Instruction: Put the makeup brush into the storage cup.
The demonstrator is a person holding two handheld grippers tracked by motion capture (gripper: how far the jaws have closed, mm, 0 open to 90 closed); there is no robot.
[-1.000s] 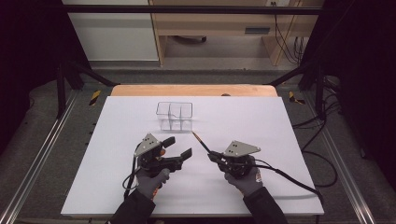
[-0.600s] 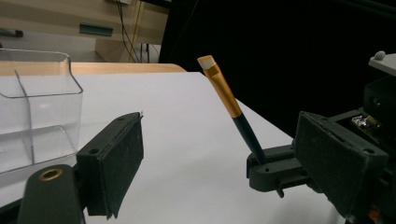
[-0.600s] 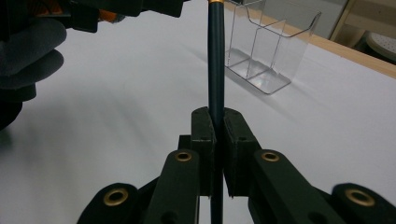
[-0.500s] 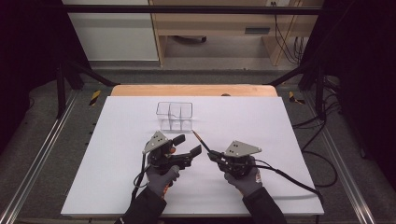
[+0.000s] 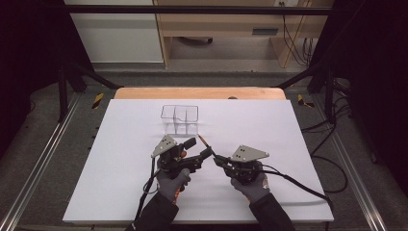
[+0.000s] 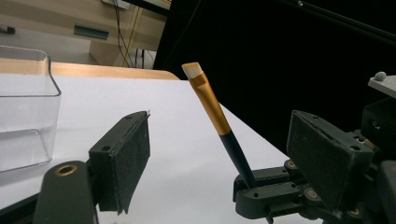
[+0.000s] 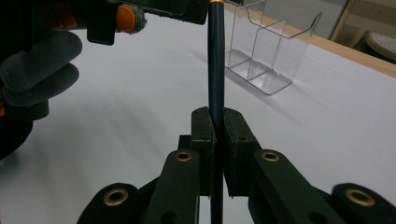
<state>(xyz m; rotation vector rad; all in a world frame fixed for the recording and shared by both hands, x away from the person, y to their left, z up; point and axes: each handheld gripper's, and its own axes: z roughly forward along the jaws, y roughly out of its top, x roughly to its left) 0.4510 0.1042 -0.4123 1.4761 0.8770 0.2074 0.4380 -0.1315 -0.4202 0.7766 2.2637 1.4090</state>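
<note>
A small brush (image 5: 202,140) with a dark handle, gold ferrule and white bristles (image 6: 192,70) points up and away. My right gripper (image 5: 219,159) is shut on its handle (image 7: 215,93), the two pads (image 7: 204,135) pressed against it. My left gripper (image 5: 198,147) stands open around the brush (image 6: 212,109). Its jaws have just been closing, and in the left gripper view both pads (image 6: 128,154) are still clear of the brush between them. A clear divided container (image 5: 180,118) stands a little beyond both grippers.
Everything rests on a white sheet (image 5: 269,125) over a wooden table (image 5: 197,93). Cables trail from both grippers toward the near edge. Dark frame rails run along both sides. The gloved left hand (image 7: 37,60) is close to the right gripper.
My left gripper has moved right toward the right gripper, so its jaws now stand on either side of the brush. The right gripper and brush have kept still.
</note>
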